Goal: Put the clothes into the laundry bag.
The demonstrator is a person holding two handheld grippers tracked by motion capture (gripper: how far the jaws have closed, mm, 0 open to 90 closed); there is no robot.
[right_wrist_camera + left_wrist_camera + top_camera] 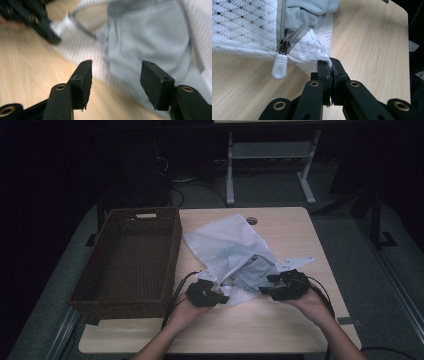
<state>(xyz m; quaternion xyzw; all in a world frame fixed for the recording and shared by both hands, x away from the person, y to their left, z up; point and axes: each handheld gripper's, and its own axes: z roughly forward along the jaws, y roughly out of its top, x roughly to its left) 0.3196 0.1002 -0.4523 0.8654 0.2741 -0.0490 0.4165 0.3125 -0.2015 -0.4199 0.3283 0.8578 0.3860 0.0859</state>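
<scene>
The high view looks forward and down over the whole desk (300,227). Both gripper views sit close above it, sharing the mesh bag (225,245) (242,27) (82,45).

High view: dim, dark surroundings, soft detail. Left gripper view: bright, even light, sharp. Right gripper view: bright, motion-blurred beyond the jaws.

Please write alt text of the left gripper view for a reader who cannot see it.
The left gripper pinches the corner of a white mesh laundry bag on a light wooden table. Its white zipper pull hangs beside the jaws, and pale blue cloth shows through the open zipper.
</scene>
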